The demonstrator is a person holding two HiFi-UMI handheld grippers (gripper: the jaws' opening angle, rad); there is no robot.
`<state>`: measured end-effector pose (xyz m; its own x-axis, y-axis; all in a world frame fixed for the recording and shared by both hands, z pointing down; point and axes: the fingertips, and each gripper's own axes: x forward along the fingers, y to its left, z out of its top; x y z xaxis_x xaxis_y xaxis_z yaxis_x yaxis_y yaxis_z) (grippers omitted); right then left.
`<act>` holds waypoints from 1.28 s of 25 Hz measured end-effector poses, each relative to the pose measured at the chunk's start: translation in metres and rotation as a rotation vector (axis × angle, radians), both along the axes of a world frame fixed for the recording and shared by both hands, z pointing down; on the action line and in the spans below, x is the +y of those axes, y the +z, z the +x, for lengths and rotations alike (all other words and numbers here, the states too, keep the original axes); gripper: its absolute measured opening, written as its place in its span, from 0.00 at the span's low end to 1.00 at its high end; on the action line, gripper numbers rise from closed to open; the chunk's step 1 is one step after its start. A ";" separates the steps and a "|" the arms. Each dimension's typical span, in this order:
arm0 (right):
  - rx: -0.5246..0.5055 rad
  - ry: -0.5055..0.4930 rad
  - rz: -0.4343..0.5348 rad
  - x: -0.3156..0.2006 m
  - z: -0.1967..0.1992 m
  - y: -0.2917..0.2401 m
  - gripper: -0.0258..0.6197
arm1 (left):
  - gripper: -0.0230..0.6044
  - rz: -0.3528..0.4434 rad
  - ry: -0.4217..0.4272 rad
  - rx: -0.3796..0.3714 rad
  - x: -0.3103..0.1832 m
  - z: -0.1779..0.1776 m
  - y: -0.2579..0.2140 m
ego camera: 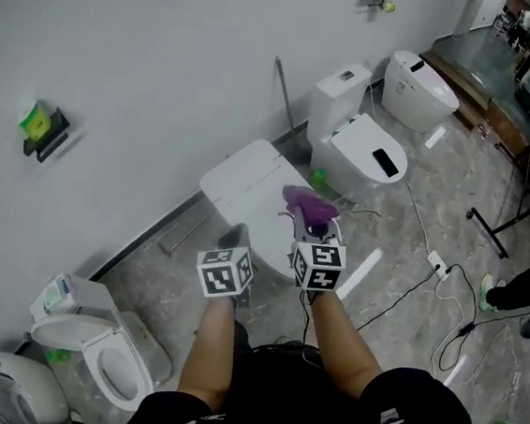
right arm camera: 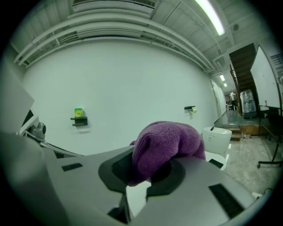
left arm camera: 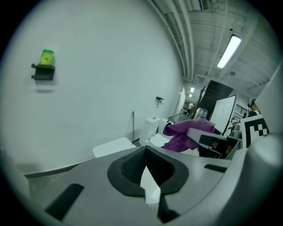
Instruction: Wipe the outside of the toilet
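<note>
"Purple fluffy cloth point(ego camera: 310, 205): by what is it held?"
"It is clamped in the right claw point(right arm camera: 146, 172). The jaws are closed on it, and the cloth bulges out above them."
"And the white toilet with the closed lid point(ego camera: 248, 191)?"
"It is seen at 12 o'clock from both claws. The cloth lies over its 3 o'clock edge in the head view; contact cannot be judged."
"The left claw point(left arm camera: 148, 170)?"
"It is held at 9 o'clock of the right one, jaws brought together at the tips, nothing gripped."
</note>
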<state>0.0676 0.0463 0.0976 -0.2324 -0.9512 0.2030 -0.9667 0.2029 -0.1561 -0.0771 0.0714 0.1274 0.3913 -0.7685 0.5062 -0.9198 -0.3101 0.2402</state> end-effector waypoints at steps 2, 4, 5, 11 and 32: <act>-0.016 0.011 0.026 0.012 0.014 -0.038 0.12 | 0.03 0.045 0.038 -0.022 0.005 0.018 -0.043; -0.029 0.020 0.054 0.019 0.022 -0.072 0.12 | 0.03 0.079 0.060 -0.039 0.007 0.025 -0.078; -0.033 0.022 0.066 0.022 0.025 -0.087 0.12 | 0.03 0.091 0.065 -0.042 0.007 0.027 -0.093; -0.067 0.010 0.140 0.019 0.024 -0.145 0.12 | 0.03 0.147 0.104 -0.050 0.001 0.035 -0.137; -0.039 0.003 0.106 -0.043 -0.037 -0.182 0.12 | 0.03 0.134 0.167 -0.014 -0.071 -0.007 -0.173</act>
<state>0.0306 0.0030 -0.0843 -0.2357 -0.9675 0.0917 -0.9608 0.2178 -0.1713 -0.0836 0.0004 -0.0454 0.5120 -0.7548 0.4100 -0.8562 -0.4865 0.1736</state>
